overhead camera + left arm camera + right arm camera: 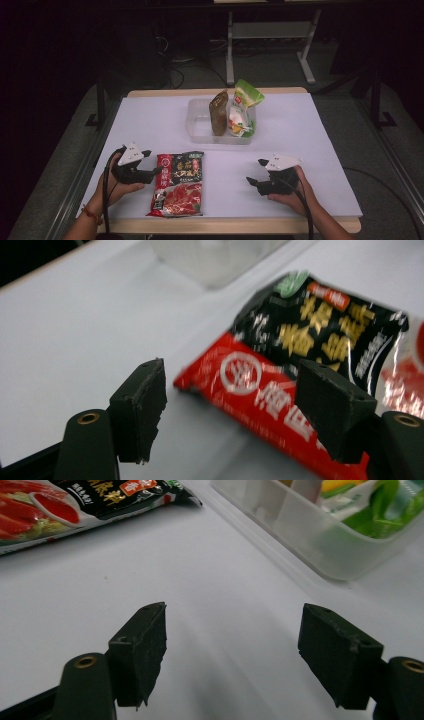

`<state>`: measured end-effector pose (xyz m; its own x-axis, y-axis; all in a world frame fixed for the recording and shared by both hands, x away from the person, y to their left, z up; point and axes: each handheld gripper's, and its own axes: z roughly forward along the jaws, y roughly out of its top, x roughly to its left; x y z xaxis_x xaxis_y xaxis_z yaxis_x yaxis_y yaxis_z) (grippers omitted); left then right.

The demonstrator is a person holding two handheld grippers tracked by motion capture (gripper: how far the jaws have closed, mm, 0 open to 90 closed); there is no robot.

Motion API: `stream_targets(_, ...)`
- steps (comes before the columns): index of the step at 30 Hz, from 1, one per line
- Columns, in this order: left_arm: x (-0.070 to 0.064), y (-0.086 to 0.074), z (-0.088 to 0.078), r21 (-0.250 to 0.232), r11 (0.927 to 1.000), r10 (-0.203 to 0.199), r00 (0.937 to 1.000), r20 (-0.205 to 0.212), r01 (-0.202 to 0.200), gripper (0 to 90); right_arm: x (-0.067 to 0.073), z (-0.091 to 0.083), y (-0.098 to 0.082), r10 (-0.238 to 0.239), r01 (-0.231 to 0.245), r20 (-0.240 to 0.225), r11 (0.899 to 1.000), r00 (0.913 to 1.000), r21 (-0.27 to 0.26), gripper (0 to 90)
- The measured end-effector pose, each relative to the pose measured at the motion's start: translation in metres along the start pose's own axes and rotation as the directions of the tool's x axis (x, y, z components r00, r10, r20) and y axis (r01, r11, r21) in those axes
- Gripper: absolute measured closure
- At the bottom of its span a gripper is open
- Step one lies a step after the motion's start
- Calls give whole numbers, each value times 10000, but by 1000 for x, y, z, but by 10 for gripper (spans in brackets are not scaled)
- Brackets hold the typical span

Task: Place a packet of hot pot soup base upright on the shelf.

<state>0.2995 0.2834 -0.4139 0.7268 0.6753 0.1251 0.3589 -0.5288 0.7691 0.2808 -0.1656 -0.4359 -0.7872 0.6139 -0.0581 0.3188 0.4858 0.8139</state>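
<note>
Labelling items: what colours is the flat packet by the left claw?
Red and black packet with gold lettering; clearest in the high view.

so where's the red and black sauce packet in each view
High view: the red and black sauce packet lies flat near the table's front edge, beside the left gripper.
Left gripper view: it fills the right half, just beyond the open jaws.
Right gripper view: its end shows at the top left.
Shared landmark: the clear plastic tub.

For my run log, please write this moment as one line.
left gripper: open, at red-and-black sauce packet edge | right gripper: open, empty | clear plastic container: holds brown packet, green packet
</note>
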Motion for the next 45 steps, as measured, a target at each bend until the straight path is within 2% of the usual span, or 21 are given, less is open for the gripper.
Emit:
stream_targets(4,0,-15,4,387,9991,-197,9996,192,189,286,4,6,5,110,-109,-355,9999,9993,39,267)
stream_targets(5,1,-17,4,308,9988,-401,9983,412,388,283,5,8,7,177,-177,-460,9998,9988,7,267)
stream_targets(6,1,-19,3,291,9987,-436,9978,501,422,283,6,9,8,244,-246,-566,9997,9981,-14,267)
stream_targets(10,3,-21,-3,103,9991,-413,9983,409,409,282,13,18,15,307,-304,-889,9995,9956,37,262)
stream_targets(12,6,-24,-6,12,9978,-655,9971,398,655,281,17,22,18,217,-208,-1041,9997,9943,99,261)
stream_targets(15,10,-30,-9,135,9968,-794,9965,247,791,283,23,27,24,218,-203,-1269,9997,9917,128,259)
stream_targets(18,9,-35,-6,654,9954,-717,9968,347,693,284,28,31,29,196,-178,-1515,9998,9883,130,257)
stream_targets(19,7,-37,-3,866,9947,-590,9973,439,550,285,30,33,31,205,-184,-1620,9997,9866,144,257)
stream_targets(21,2,-41,3,1240,9919,-348,9979,545,279,285,33,37,34,403,-374,-1948,9991,9800,186,258)
stream_targets(24,-1,-40,4,1073,9936,-420,9969,661,347,293,36,45,38,714,-653,-2371,9973,9689,336,263)
stream_targets(27,-2,-40,5,1024,9936,-561,9956,751,482,320,41,55,41,756,-641,-2640,9966,9616,517,261)
stream_targets(30,-3,-40,7,928,9934,-758,9928,928,672,363,44,64,44,984,-816,-3047,9944,9474,672,254)
stream_targets(37,-7,-34,14,852,9947,-658,9924,1037,571,395,48,84,51,1703,-1279,-4164,9835,8931,1280,247)
stream_targets(40,-10,-30,18,834,9952,-611,9918,1125,518,429,51,93,51,1967,-1371,-4341,9767,8791,1649,235)
stream_targets(41,-11,-29,20,796,9955,-594,9916,1151,504,437,52,96,50,1996,-1330,-4304,9746,8803,1800,225)
stream_targets(43,-14,-26,23,797,9959,-537,9906,1258,439,465,51,99,48,2219,-1561,-4457,9712,8672,1798,217)
stream_targets(45,-16,-22,25,821,9963,-357,9900,1368,246,502,49,99,49,2272,-1604,-4489,9701,8642,1821,207)
